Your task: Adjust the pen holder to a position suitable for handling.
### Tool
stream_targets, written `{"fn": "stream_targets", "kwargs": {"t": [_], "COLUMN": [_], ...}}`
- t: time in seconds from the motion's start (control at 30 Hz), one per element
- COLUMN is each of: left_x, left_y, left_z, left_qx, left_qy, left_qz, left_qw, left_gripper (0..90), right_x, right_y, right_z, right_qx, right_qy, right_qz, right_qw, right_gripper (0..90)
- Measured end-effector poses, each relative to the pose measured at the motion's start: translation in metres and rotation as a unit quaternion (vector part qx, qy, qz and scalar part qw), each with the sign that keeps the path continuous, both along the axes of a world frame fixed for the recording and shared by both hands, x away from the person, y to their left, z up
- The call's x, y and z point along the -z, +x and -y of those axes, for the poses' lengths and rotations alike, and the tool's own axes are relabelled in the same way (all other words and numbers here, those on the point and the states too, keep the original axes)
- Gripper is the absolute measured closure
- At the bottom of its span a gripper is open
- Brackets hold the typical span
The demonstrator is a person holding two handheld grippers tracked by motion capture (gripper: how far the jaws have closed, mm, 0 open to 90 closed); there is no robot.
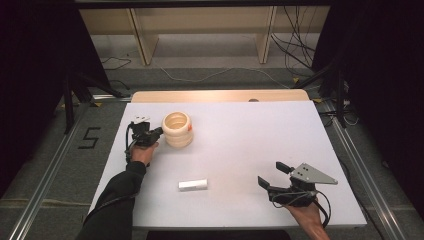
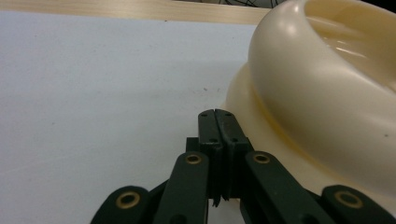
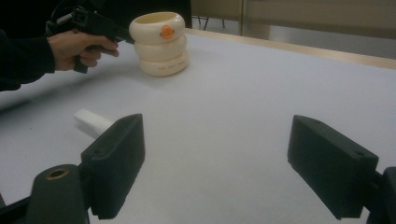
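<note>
the left forearm, in a dark sleeve, is stretched up the left side of the white table (image 1: 240, 130), and the left hand (image 1: 143, 152) is wrapped around the handle of the left gripper (image 1: 161, 132), which is held level and aimed at the cream ringed pot (image 1: 178, 129). in the right gripper view the same hand is seen gripping the handle with the black nose brought up against the pot's upper ring. the right hand (image 1: 306, 214) is rested at the near right edge of the table, with the right gripper (image 1: 272, 174) pointed toward the table's middle.

the left gripper's jaws are pressed together tip to tip, with nothing caught between them; in the left gripper view the tips are seen just beside the pot's lower bulge, and whether they touch it cannot be made out. the right gripper's jaws are spread wide and nothing is held.

the pot is stood upright at the far left of the table, an orange mark (image 3: 167, 31) shown on its upper ring. a small white block (image 1: 193, 185) is laid near the front, well apart from both grippers. in the left gripper view the pot is cut off at the right and top edges. in the right gripper view the block is partly hidden behind a jaw.
</note>
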State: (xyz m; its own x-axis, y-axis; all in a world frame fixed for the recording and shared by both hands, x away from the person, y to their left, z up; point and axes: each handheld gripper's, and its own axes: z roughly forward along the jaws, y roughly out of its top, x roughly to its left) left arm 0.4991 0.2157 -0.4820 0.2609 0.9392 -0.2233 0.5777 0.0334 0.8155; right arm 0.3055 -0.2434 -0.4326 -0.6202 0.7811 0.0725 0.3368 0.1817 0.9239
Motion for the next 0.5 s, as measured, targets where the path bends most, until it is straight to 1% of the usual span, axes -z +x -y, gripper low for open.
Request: {"fn": "stream_targets", "kwargs": {"t": [0.1,0.13,0.17,0.37,0.47,0.5], "left_x": [-0.001,-0.001,-0.002,-0.003,-0.004,-0.004], "left_y": [0.001,0.001,0.001,0.002,0.002,0.002], "left_z": [0.002,0.003,0.004,0.016,0.023,0.025], "left_qx": [0.007,0.008,0.011,0.028,0.036,0.040], "left_qy": [0.005,0.003,0.005,0.010,0.005,0.008], "left_qz": [0.000,0.000,0.000,0.001,0.002,0.003], "left_qw": [1.0000,1.0000,0.9999,0.9995,0.9994,0.9992], "left_gripper": [89.0,89.0,89.0,89.0,89.0,89.0], "right_x": [0.000,0.000,0.000,0.000,0.000,0.000], "right_y": [0.000,0.000,0.000,0.000,0.000,0.000], "right_z": [-0.001,-0.001,-0.001,-0.001,-0.001,-0.001], "right_qx": [0.000,0.000,0.000,0.000,0.000,0.000], "right_qy": [0.000,0.000,0.000,0.000,-0.001,0.000], "right_qz": [-0.001,0.000,0.000,-0.002,-0.002,-0.002], "right_qw": [1.0000,1.0000,1.0000,1.0000,1.0000,1.0000], "right_gripper": [19.7,19.7,19.7,19.7,19.7,19.7]}}
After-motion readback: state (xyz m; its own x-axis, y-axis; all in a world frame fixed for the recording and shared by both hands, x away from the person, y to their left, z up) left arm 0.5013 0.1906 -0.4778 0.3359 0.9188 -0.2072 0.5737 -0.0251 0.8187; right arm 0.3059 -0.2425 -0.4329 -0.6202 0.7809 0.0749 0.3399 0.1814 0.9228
